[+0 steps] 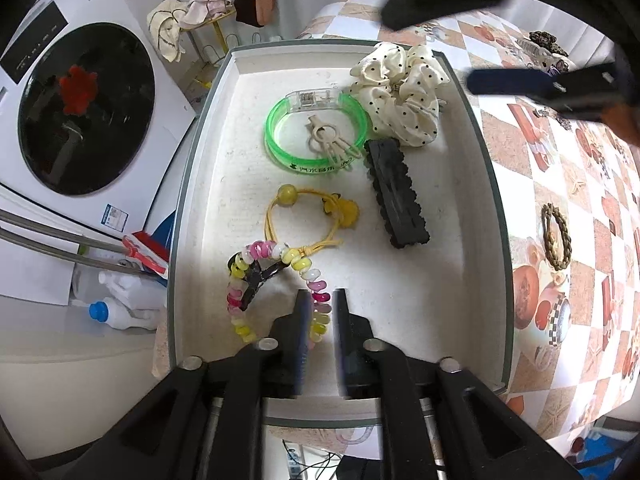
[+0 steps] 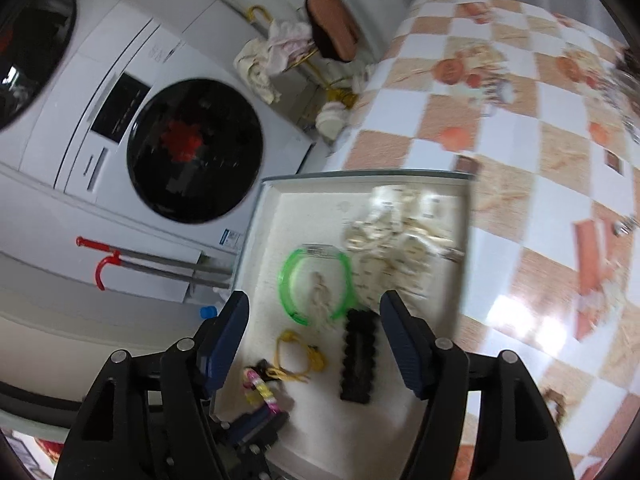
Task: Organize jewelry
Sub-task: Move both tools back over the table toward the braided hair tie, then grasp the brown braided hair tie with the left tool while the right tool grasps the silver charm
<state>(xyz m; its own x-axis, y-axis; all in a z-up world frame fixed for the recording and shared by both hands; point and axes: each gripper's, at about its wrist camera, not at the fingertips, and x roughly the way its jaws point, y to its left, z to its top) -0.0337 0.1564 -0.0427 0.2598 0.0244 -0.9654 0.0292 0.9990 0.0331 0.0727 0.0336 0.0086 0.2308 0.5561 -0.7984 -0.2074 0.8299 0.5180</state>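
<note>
A white tray [image 1: 472, 240] with a grey rim sits on the checkered table. In it lie a green bangle [image 1: 276, 128], a cream hand-shaped clip [image 1: 328, 138], a polka-dot scrunchie [image 1: 400, 88], a black hair clip [image 1: 396, 192], a yellow hair tie [image 1: 304, 216] and a pink-yellow coil bracelet [image 1: 256, 280]. My left gripper [image 1: 322, 300] is low in the tray with narrowly parted fingers around the bracelet's right loop. My right gripper [image 2: 314, 320] is open and empty above the tray [image 2: 420, 420], over the black clip [image 2: 358, 356] and bangle [image 2: 304, 272].
A braided brown band [image 1: 556, 236] lies on the table right of the tray; more accessories [image 1: 544, 48] sit at the far right. A washing machine [image 1: 80, 112], bottles [image 1: 120, 312] and a clothes rack [image 1: 208, 12] stand left of the table.
</note>
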